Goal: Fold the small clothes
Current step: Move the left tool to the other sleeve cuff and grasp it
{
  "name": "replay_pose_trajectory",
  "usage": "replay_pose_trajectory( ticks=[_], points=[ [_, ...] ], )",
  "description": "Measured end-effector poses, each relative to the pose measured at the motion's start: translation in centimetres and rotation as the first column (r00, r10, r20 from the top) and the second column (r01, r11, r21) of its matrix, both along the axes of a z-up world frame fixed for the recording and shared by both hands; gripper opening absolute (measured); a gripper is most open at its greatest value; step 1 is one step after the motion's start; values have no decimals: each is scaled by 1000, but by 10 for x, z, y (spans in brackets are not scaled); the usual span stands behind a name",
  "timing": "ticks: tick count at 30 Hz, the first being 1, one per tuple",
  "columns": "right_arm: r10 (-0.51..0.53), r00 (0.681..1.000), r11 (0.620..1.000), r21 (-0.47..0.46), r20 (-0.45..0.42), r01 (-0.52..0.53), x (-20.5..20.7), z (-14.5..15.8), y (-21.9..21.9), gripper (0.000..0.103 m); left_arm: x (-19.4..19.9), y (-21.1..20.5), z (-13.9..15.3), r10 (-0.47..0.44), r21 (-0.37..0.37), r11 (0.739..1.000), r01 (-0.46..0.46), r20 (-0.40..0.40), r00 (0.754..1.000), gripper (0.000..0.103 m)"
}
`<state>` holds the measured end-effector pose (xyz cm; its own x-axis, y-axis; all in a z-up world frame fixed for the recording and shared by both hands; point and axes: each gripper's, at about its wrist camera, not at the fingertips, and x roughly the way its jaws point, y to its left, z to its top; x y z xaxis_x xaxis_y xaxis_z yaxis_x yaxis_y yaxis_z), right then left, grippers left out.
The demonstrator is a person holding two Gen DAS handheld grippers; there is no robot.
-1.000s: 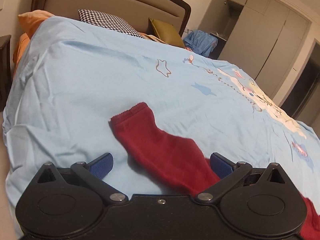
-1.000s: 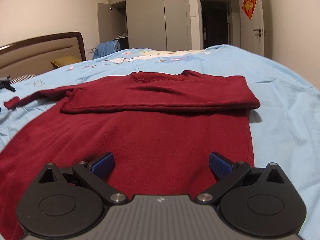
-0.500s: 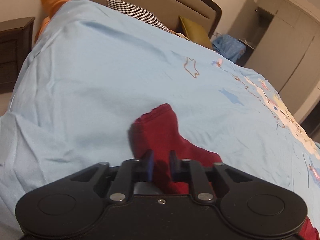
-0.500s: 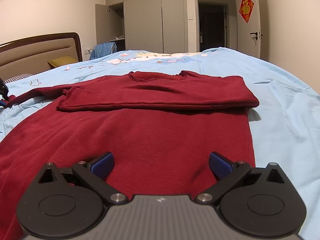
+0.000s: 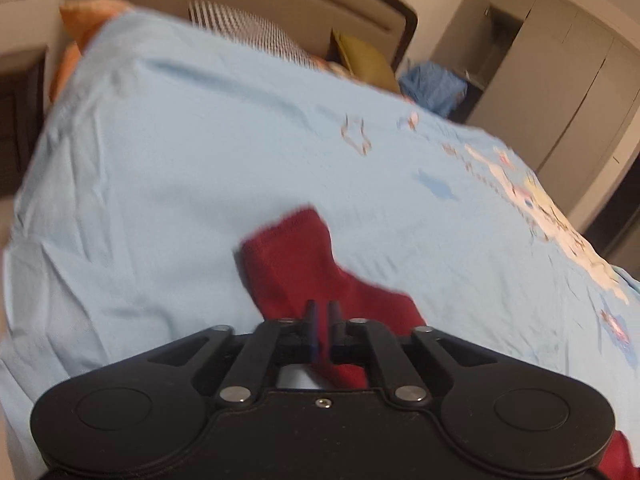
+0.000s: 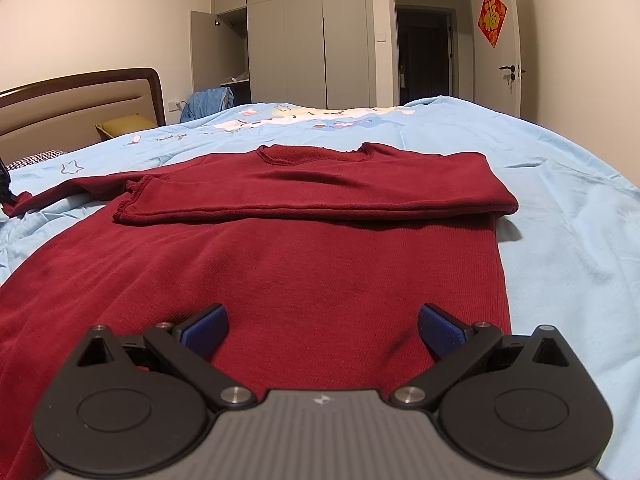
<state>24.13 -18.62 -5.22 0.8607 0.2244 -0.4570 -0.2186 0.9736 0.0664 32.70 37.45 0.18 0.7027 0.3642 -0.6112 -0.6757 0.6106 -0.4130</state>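
A dark red sweater point(image 6: 304, 272) lies spread on the light blue bedspread point(image 6: 560, 232). Its right sleeve point(image 6: 320, 196) is folded flat across the chest. The left sleeve point(image 6: 60, 190) stretches out to the left. In the left wrist view my left gripper point(image 5: 321, 312) is shut on that sleeve point(image 5: 296, 264), just behind the cuff, which sticks out ahead of the fingers. The view is blurred by motion. My right gripper point(image 6: 322, 330) hovers open over the sweater's lower body with nothing between its blue pads point(image 6: 206, 328).
A brown headboard point(image 5: 256, 4), a checked pillow point(image 5: 248, 36), an orange pillow point(image 5: 88, 12) and an olive cushion point(image 5: 364, 64) sit at the bed's head. Grey wardrobes point(image 6: 304, 40), a blue bundle point(image 6: 208, 102) and a dark doorway point(image 6: 426, 56) stand beyond. A nightstand point(image 5: 20, 120) is left of the bed.
My left gripper went from open around the sleeve to shut on it, and now lifts it. The right gripper has risen slightly and stays open.
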Motion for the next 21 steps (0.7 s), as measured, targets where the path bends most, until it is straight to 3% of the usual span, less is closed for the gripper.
replay_pose_trajectory(
  ticks=[2, 7, 9, 11, 17, 21],
  points=[
    [1, 1000, 1000, 2, 1, -1, 0, 0, 0, 103, -3, 0, -6, 2, -65, 998, 0, 20, 1000, 33],
    [1, 1000, 1000, 2, 2, -1, 0, 0, 0, 103, -3, 0, -9, 0, -106, 994, 5, 45, 999, 55],
    [0, 1000, 1000, 1, 2, 0, 0, 0, 0, 103, -2, 0, -7, 27, -142, 990, -21, 38, 999, 57],
    [-1, 1000, 1000, 0, 2, 1, 0, 0, 1, 103, 1, -3, -4, 58, -152, 986, -61, -21, 998, 57],
    [-1, 1000, 1000, 0, 7, 1, 0, -1, 1, 103, 1, -18, -1, 53, -88, 994, -62, -95, 994, 62],
    [-2, 1000, 1000, 0, 7, 2, 0, -1, 1, 103, 13, -13, -6, 94, -60, 993, -100, -85, 992, 59]
  ],
)
